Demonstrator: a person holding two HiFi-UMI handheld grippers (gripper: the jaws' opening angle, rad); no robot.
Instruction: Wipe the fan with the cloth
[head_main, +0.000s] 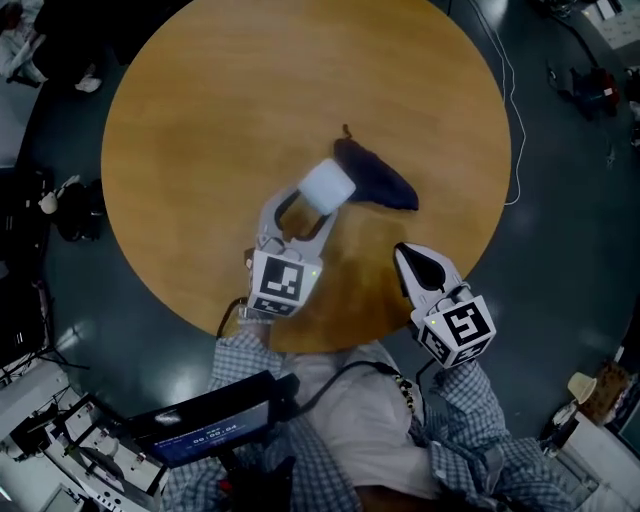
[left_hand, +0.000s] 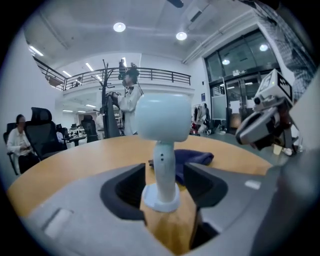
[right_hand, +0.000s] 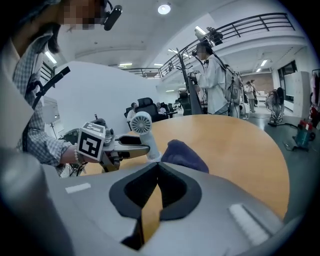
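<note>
Round wooden table (head_main: 200, 120) — a white fan (head_main: 328, 186) stands between the left gripper's (head_main: 305, 212) released jaws, probably ready to steady it; the right gripper (head_main: 408, 256), clenched and empty, is near the cloth (head_main: 378, 178).

No legible words, brands or labels in any view.
Screen (head_main: 205, 432) at person's chest: pale row of digits, timer-like, too blurred to read.
Left cube (head_main: 278, 283) on left gripper (head_main: 310, 205): black-and-white square code, no letters. Same code seen in right gripper view.
Right cube (head_main: 457, 328) on right gripper (head_main: 404, 252): similar square code, no letters.
</note>
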